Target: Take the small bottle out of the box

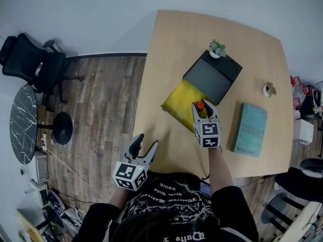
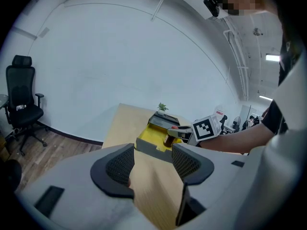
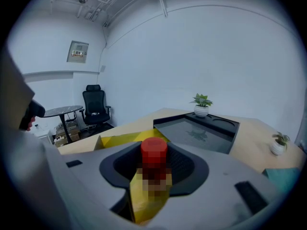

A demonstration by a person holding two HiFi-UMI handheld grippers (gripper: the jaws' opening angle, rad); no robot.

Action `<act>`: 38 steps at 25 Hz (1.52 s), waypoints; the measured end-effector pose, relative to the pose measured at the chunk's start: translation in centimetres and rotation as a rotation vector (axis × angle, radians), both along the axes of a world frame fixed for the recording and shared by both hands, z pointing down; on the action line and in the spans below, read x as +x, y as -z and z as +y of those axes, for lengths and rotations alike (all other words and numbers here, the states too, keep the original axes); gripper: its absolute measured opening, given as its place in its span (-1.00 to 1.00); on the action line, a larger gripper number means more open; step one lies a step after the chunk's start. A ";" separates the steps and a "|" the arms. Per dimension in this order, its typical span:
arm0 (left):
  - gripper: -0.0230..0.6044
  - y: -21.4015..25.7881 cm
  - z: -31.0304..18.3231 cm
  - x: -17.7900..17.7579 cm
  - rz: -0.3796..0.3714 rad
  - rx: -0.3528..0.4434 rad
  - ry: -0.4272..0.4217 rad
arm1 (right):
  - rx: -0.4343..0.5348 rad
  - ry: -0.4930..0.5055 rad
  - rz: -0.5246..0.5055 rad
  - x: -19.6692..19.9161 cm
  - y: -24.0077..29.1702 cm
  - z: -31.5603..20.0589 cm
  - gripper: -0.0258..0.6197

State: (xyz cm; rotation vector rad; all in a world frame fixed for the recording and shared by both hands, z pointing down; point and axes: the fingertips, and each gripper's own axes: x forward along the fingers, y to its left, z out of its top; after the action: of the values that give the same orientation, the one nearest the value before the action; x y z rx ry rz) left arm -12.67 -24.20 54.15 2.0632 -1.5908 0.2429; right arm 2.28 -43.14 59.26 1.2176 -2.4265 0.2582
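Left gripper (image 1: 145,145) hangs over the near corner of the table (image 1: 171,44), jaws spread with nothing between them, well left of the work. Right gripper (image 1: 202,110) reaches into the yellow box (image 1: 179,102), pads pinching the bottle (image 1: 200,105), which stands upright inside the box, red cap up. Dark lid (image 1: 212,77) lies open just ahead of that gripper, with a plant (image 1: 216,48) beyond it.

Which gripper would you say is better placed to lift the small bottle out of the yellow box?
Right. The right gripper is over the yellow box with the red-capped small bottle between its jaws, seemingly gripped. The left gripper hangs open and empty by the table edge, away from the box.
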 end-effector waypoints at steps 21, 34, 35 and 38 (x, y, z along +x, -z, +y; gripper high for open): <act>-0.12 1.3 1.6 1.1 0.013 0.048 -0.055 | 0.116 0.023 -0.049 0.9 8.4 5.1 -0.42; -0.12 2.1 2.0 4.4 0.051 0.094 -0.171 | 0.129 -0.030 -0.067 2.6 10.4 10.5 -0.42; -0.12 2.2 2.0 4.6 0.057 0.098 -0.175 | 0.130 -0.036 -0.069 2.9 10.4 11.0 -0.42; -0.12 2.3 2.0 5.1 0.071 0.109 -0.193 | 0.132 -0.063 -0.079 3.5 10.8 12.3 -0.42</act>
State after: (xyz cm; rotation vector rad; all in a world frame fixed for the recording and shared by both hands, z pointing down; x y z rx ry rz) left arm -7.59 -22.17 51.80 2.2859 -1.3919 0.1521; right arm 5.80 -30.84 48.51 1.3671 -2.5093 0.1696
